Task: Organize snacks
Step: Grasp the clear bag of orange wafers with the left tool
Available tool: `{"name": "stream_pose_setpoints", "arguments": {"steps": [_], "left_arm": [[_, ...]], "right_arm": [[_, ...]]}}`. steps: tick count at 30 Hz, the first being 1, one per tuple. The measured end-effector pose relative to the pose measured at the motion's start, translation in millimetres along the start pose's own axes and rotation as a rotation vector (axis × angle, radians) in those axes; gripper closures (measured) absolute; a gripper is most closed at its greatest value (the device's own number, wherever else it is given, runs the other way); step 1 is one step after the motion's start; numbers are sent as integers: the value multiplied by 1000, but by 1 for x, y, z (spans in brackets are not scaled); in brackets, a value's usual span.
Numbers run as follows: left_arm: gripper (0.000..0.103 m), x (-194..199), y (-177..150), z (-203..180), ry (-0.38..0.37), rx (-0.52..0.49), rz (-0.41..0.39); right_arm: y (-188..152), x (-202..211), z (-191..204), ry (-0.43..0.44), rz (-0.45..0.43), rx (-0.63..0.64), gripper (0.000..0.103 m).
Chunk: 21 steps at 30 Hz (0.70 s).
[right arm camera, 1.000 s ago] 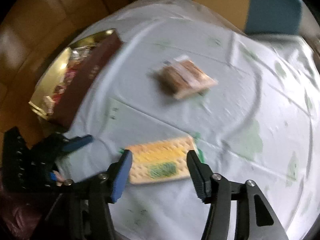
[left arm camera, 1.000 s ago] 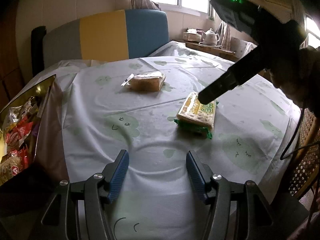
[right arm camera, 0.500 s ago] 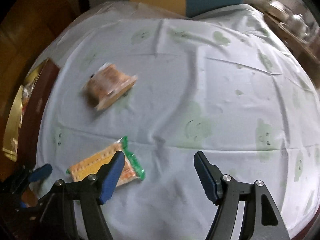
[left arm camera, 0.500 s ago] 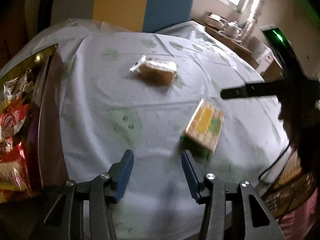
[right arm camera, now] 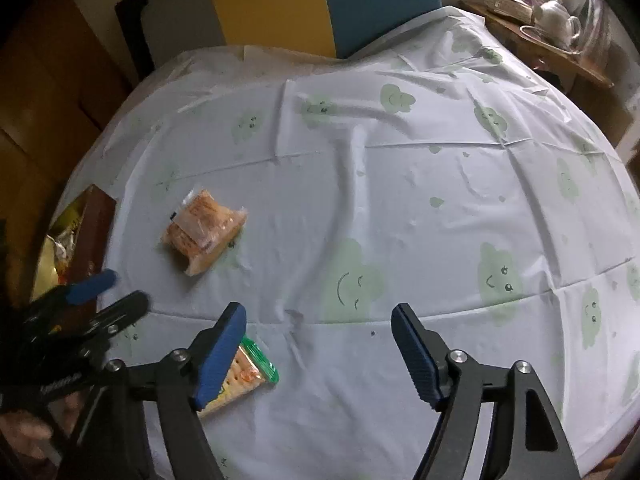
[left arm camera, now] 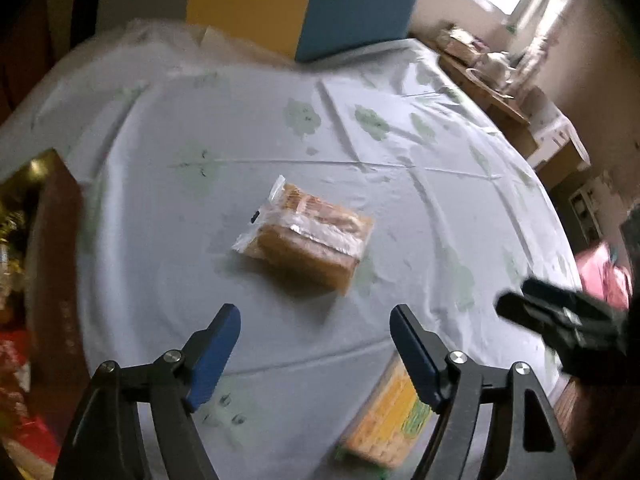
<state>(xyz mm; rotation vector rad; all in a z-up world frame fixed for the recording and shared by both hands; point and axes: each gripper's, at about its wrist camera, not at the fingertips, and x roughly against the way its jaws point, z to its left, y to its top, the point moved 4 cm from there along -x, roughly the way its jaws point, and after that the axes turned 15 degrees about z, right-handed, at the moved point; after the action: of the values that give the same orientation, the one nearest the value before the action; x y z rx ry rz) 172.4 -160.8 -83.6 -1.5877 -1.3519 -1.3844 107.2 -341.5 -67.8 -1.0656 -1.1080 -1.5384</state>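
Lying on the counter (right arm camera: 400, 200): cake pack (left arm camera: 308, 236), cracker pack (left arm camera: 384, 420). Both jaws are seen opening, nothing between: left hand-held gripper (left arm camera: 316, 348), right hand-held gripper (right arm camera: 320, 348). Teapot (right arm camera: 556, 20) is sharp only in the right view. Snack box (left arm camera: 52, 280) is cut off; its contents are blurred.

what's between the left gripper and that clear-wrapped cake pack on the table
Nothing visible. The left gripper, jaws opening and empty, looks straight at the cake pack across bare tablecloth. The cracker pack lies nearer, off to the side under one finger, not in the path.
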Motion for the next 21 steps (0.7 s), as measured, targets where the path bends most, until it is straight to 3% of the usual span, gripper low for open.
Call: {"name": "stream_pose_setpoints", "arguments": {"steps": [4,10,15,21], "left_arm": [[24,-13,20,1,-97,93,56],[24,-27,47,-1,-109,146,84],[24,-29,71,-9,-40,155,68],[24,-46,73,-23,123,46,97]], "right_arm": [[1,5,-2,19,-16,-15,21],[1,9,-1,36,-27,-15,21],[1,14,-3,44,-46,-26,21],[2,22,-5,67,-70,-39,20]]}}
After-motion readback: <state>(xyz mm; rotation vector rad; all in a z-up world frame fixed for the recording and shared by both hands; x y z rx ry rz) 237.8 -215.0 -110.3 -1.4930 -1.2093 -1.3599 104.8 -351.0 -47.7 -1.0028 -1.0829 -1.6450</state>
